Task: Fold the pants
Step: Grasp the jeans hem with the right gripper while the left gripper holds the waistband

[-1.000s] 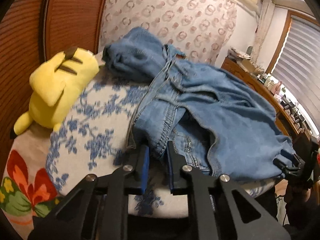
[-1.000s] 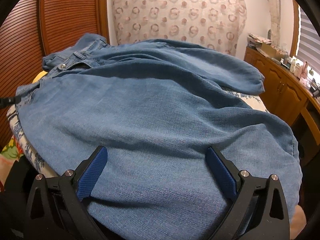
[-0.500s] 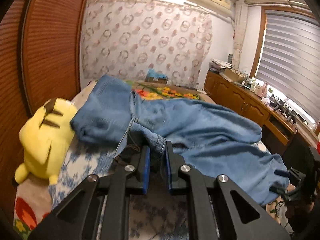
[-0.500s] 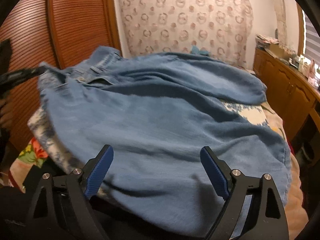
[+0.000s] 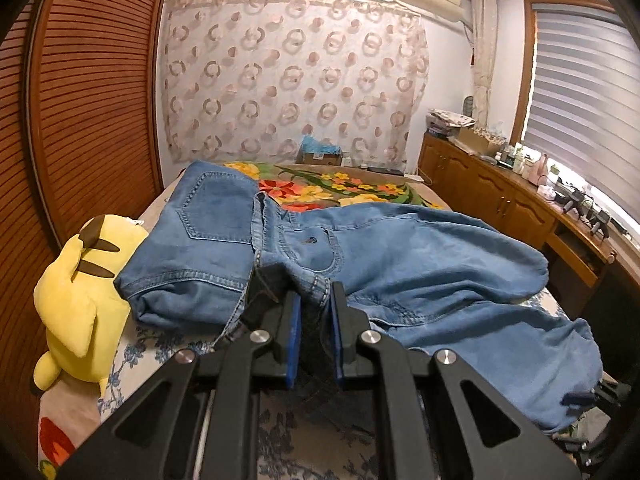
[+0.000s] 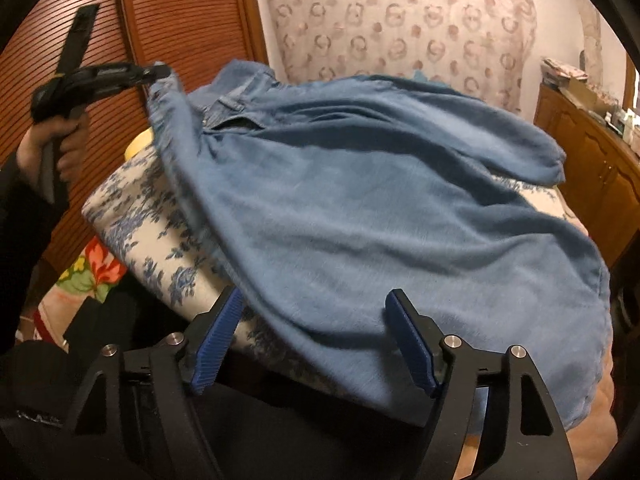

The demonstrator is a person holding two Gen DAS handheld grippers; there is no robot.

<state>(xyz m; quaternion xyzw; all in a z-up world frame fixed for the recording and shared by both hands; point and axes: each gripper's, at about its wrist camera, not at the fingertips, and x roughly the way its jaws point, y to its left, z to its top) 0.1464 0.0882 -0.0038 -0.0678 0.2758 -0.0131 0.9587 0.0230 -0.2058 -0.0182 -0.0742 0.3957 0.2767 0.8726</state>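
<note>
- Left wrist view: my left tool (image 5: 313,322) pinched the jeans (image 5: 400,256) waistband, lifted off the bed (image 5: 160,356).
- My right tool (image 6: 316,336) gaped wide, empty, above a leg.
- Judged best: keep tension, lift evenly, w/o dragging.

Left wrist cam sits low at the bed's (image 5: 168,352) foot, facing 12 o'clock toward the curtain wall, pants (image 5: 400,248) close up. Right wrist cam looks the same way from further right; both share the pants (image 6: 380,208) and cabinets at 3 o'clock.

Yellow plush (image 5: 76,300) crowds jeans (image 5: 360,256) leftward, cabinet (image 5: 520,208) perhaps limits right side
</note>
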